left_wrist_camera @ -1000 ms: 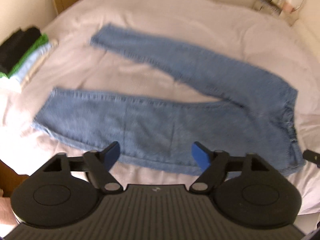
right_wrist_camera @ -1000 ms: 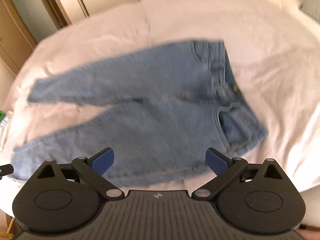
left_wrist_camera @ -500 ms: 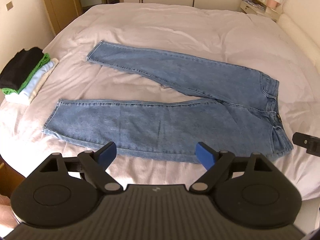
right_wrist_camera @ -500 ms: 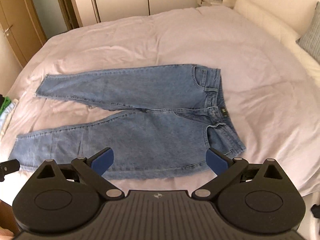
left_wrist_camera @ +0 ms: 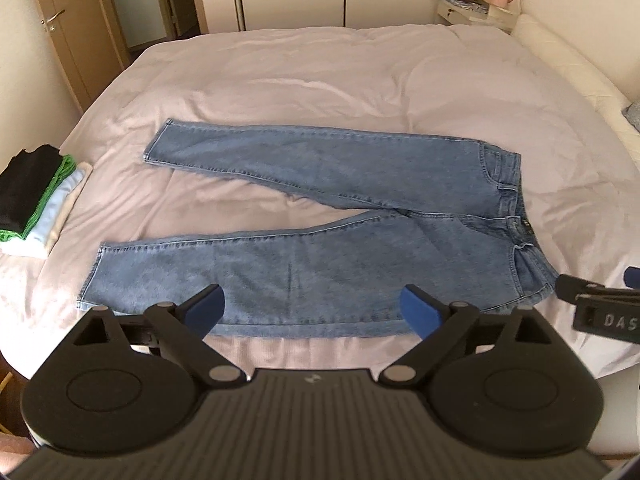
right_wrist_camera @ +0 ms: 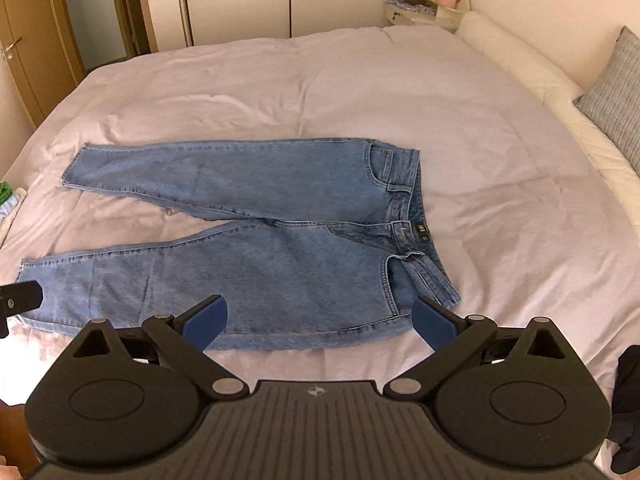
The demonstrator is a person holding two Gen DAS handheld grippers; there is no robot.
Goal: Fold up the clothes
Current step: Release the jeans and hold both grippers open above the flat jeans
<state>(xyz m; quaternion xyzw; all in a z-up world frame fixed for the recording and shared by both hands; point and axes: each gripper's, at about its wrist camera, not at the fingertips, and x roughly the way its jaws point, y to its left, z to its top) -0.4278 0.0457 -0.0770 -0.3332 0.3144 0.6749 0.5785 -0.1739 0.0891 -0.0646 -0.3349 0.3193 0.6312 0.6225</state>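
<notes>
White bedding fills the left wrist view, where the jeans [left_wrist_camera: 320, 240] now lie sharp and farther off, legs splayed toward nine o'clock, and the left tongs [left_wrist_camera: 312, 308] gape wide, empty. Right wrist view has also pulled back: right tongs [right_wrist_camera: 320, 314] wide, empty, so folding hasn't begun.

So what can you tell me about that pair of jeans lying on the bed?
The jeans are light blue denim, spread flat and unfolded on the pale sheet of the bed. The waistband, with pockets, belt loops and a small dark label, points right; the two legs splay apart to the left, hems slightly frayed. Only the bed touches them: both grippers, left gripper and right gripper, are open and hold nothing.
</notes>
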